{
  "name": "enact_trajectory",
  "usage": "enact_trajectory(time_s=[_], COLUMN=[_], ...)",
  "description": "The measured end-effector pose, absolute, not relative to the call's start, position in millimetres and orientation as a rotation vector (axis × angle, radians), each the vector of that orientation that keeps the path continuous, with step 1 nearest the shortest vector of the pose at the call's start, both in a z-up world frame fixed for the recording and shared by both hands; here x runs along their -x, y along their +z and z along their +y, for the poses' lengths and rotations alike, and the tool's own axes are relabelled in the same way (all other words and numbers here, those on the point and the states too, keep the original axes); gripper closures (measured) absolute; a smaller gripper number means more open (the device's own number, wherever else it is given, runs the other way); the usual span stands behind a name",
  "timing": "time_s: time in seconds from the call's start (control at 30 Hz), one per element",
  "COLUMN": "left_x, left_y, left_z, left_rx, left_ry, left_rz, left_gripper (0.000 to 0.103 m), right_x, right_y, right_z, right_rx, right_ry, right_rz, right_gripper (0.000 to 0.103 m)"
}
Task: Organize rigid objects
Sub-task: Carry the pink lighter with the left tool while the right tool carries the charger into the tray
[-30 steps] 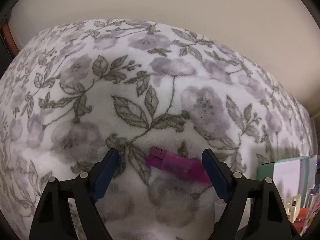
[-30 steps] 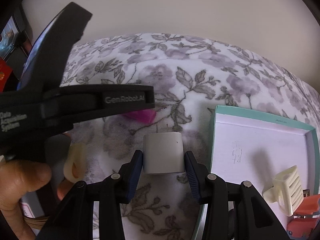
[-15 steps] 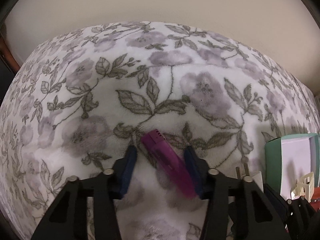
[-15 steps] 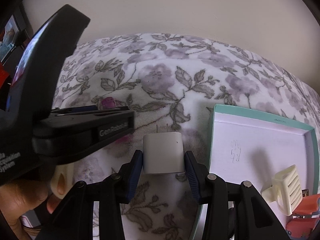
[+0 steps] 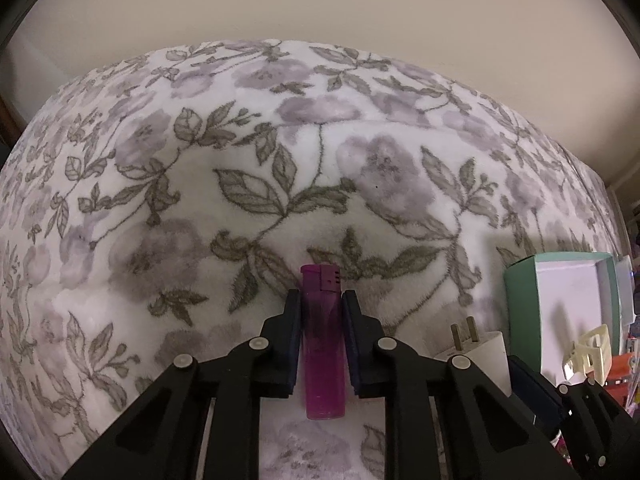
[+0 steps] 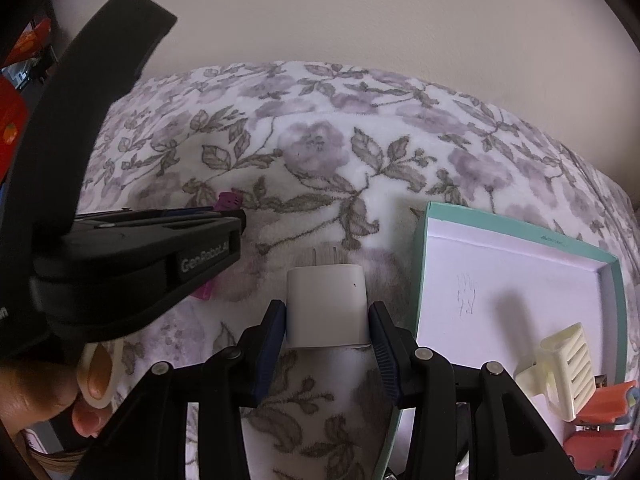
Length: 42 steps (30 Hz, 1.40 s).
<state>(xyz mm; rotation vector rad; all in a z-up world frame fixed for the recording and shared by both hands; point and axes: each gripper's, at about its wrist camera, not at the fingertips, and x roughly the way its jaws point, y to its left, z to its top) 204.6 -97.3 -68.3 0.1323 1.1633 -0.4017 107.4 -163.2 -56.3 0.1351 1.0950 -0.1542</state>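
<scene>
My left gripper (image 5: 321,300) is shut on a purple lighter (image 5: 323,340), which points straight forward between the fingers above the floral blanket (image 5: 240,160). Its tip also shows in the right wrist view (image 6: 228,201). My right gripper (image 6: 326,312) is shut on a white plug adapter (image 6: 326,306), prongs pointing forward; the adapter also shows in the left wrist view (image 5: 476,346). The left gripper body (image 6: 132,256) sits just left of the right one.
A teal-rimmed white box (image 6: 434,216) lies to the right, with a cream hair claw clip (image 6: 560,368) in it and red clips (image 6: 600,404) beside. The box also shows in the left wrist view (image 5: 520,280). A beige wall stands behind the bed.
My left gripper closed on the purple lighter, which turned from lying crosswise to pointing straight forward, and lifted slightly. The right gripper kept holding the adapter still.
</scene>
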Motion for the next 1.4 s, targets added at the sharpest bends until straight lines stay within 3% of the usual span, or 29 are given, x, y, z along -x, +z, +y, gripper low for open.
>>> enact_trajectory(time_s=[0.67, 1.4], left_x=[-182, -124], left_y=[-65, -6], left_z=[-96, -94], left_rx=[-0.06, -0.037], left_ry=[-0.496, -0.535], left_rz=[1.239, 1.197], left_gripper=[0.083, 0.083], right_x=[-87, -30], right_y=[-45, 18], right_z=[-163, -167], right_rx=[-0.124, -0.023], right_ry=[-0.173, -0.244], right_rz=[1.117, 1.081], right_gripper=[0.058, 0.058])
